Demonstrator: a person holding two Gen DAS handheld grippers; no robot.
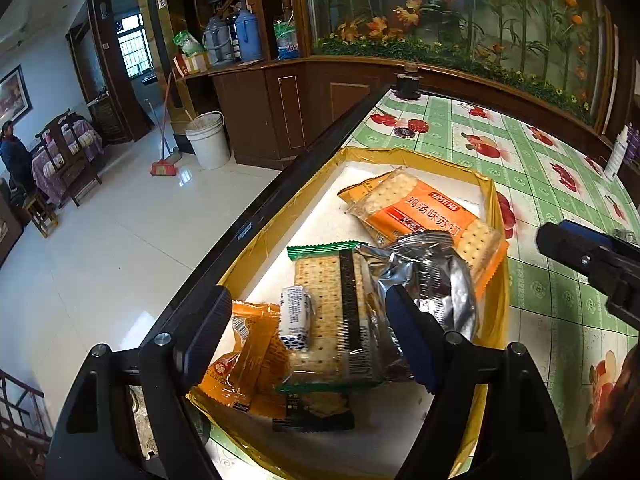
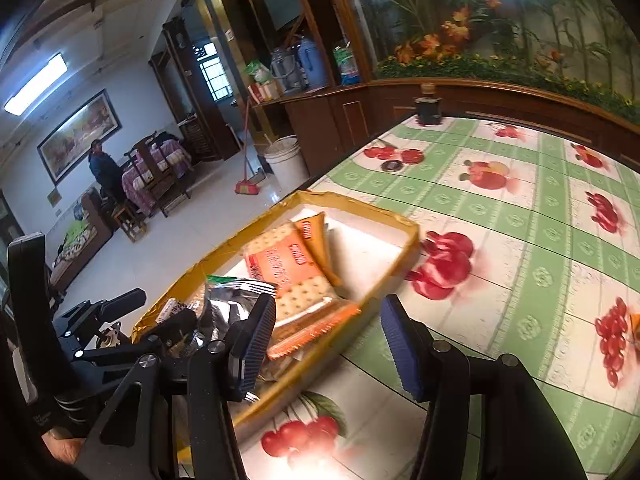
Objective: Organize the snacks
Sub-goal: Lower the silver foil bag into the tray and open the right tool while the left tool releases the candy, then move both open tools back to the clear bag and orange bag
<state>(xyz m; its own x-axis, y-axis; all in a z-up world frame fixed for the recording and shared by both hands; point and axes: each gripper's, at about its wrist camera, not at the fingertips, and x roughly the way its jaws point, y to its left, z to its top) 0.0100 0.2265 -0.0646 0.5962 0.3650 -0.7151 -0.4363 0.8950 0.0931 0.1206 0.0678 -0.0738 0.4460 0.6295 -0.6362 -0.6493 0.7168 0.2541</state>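
The left gripper [image 1: 310,330] hangs over the near end of the tray [image 1: 404,154], its jaws spread wide and gripping nothing; no pad presses on a pack. Between them lie a green cracker pack [image 1: 332,300] and a small white pack [image 1: 295,318], with an orange pack [image 1: 248,364] under the left pad and a silver pack [image 1: 436,276] just beyond the right pad. Farther ahead in the tray lies an orange cracker pack [image 1: 424,210]. The right gripper [image 2: 326,340] is part open and empty above the tablecloth [image 2: 520,208], its left finger over the tray's right wall [image 2: 400,252]; the snacks sit to its left.
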